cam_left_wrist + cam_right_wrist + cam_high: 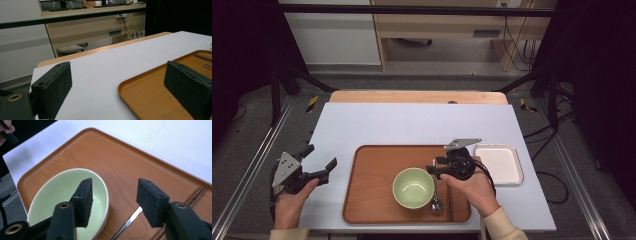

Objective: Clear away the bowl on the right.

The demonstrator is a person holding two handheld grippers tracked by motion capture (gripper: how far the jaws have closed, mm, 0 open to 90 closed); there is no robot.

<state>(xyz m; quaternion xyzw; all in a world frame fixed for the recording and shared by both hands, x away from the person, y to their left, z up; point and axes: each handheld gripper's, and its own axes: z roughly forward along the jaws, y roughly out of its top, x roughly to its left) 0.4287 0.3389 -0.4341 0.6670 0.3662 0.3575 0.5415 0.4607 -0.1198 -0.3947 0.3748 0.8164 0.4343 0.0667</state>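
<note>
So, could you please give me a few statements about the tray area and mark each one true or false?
1. The pale green ceramic bowl sits on the brown wooden tray. True.
2. The metal spoon lies inside the bowl. False: it lies on the tray, to the right of the bowl.
3. The right gripper has its jaws apart with nothing held between them. True.
4. The white square dish sits on the tray. False: it rests on the white table, just right of the tray.
5. The left gripper clamps the tray's edge. False: its jaws stand open, left of the tray.
</note>
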